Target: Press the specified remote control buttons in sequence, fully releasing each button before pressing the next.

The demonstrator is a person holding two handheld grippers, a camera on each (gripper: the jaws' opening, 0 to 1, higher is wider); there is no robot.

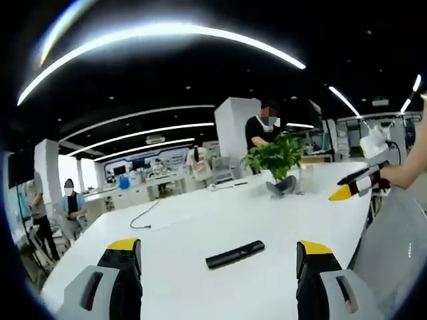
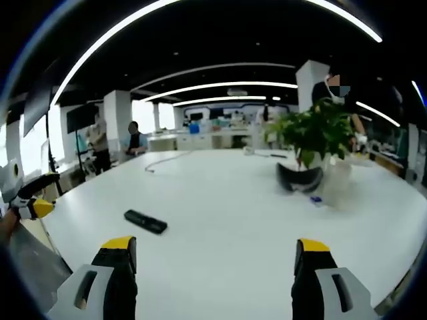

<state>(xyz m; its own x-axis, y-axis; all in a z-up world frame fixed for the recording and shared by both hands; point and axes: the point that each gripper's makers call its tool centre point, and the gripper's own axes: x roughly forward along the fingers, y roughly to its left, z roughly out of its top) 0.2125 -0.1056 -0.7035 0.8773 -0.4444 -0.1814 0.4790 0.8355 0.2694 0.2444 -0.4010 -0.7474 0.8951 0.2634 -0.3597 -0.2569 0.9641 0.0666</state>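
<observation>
Remote control [image 1: 235, 254]: a slim black bar lying flat on the white tabletop [image 1: 200, 227], between and a little beyond the left gripper's fingers; in the right gripper view it lies at near left [image 2: 145, 222], well apart from everything else.
Left gripper [image 1: 217, 263]: fingers spread wide, grasping nothing, hovering short of the remote.
Right gripper [image 2: 215, 267]: fingers likewise released and empty, over bare tabletop; it also shows at the right edge of the left gripper view [image 1: 357, 185], held in a hand.
Other things: a potted plant [image 2: 313, 137] at far right, with a dark bowl-like object [image 2: 299, 179] at its foot, though blur leaves its nature uncertain; a thin cable [image 1: 143, 217] at far left.
Handling: the remote is probably light, stiff and smooth-cased, so a push could slide it on the slick surface.
Where to take hold: steady it across the long edges with one gripper, and press straight down with one fingertip of the other.
Progress: no contact yet; pressing looks not yet begun.
</observation>
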